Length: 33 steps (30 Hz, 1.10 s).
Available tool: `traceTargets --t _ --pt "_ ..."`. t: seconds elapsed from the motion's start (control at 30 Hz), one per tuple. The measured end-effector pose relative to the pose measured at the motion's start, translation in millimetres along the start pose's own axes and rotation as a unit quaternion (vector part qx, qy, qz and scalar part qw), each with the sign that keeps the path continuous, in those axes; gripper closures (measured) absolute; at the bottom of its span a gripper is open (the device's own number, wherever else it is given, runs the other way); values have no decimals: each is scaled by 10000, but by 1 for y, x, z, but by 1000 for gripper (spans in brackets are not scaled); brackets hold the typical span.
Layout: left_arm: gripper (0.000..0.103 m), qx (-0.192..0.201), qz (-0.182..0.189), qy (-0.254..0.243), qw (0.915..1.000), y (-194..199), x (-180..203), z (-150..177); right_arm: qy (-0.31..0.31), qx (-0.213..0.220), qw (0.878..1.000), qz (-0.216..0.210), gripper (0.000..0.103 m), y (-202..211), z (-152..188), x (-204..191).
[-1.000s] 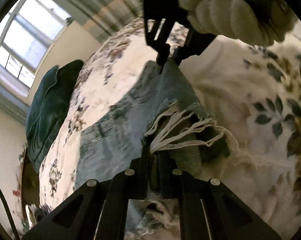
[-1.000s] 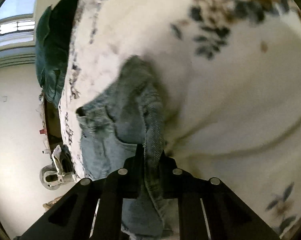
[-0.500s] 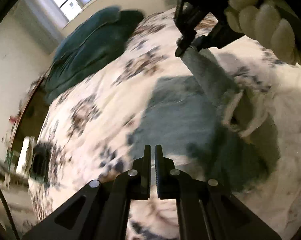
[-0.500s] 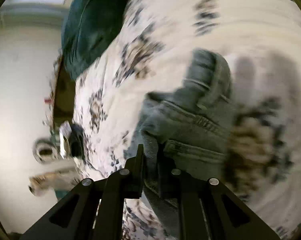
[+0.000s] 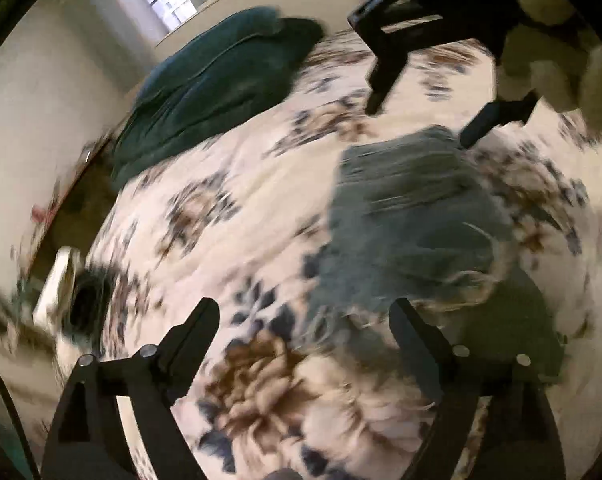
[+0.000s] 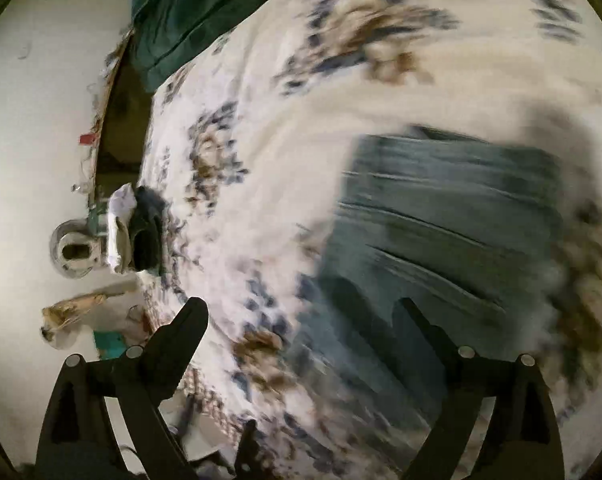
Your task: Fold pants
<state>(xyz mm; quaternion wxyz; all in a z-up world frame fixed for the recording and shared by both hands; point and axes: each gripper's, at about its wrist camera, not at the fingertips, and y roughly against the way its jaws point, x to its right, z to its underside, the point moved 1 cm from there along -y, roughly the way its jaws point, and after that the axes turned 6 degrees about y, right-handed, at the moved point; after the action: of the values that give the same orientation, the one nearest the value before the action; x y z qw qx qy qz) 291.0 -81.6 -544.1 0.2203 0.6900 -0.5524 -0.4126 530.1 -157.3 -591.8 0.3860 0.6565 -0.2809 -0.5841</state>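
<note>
Both tongs, left (image 5: pixel 303 312) and right (image 6: pixel 301 312), have released the jeans (image 5: pixel 413 216); now spread wide, holding nothing, above the bed (image 5: pixel 229 184).

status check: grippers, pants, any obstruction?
Left gripper open, right gripper open, both empty. Pants lying bunched on floral bedspread. Nothing between grippers and pants.

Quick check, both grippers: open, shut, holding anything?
Left gripper: open, holding nothing, above the folded blue denim pants.
Right gripper: open, holding nothing.
</note>
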Motion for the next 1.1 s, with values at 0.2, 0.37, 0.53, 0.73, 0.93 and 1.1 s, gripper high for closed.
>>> traceTargets --t 0.2,0.37,0.53,0.73,0.93,1.1 --pt "16 -525 424 -1215 9903 -42 79 0 -930 194 9925 764 8 37 65 91" --pt "37 -904 693 -1409 9834 -74 102 4 -1595 506 9832 725 8 51 118 142" --pt "91 -808 1433 -173 9862 -71 53 -5 -2038 394 9771 460 8 23 159 168" --pt "94 -938 1409 1298 9770 -63 -39 20 -2109 285 9770 116 8 -10 182 168" --pt "90 -2189 980 2177 9461 -100 -92 82 -2042 354 9782 -110 8 -17 173 158" --pt "86 -2643 1501 3193 8976 -89 -112 106 -2061 552 9745 -702 8 -20 148 153"
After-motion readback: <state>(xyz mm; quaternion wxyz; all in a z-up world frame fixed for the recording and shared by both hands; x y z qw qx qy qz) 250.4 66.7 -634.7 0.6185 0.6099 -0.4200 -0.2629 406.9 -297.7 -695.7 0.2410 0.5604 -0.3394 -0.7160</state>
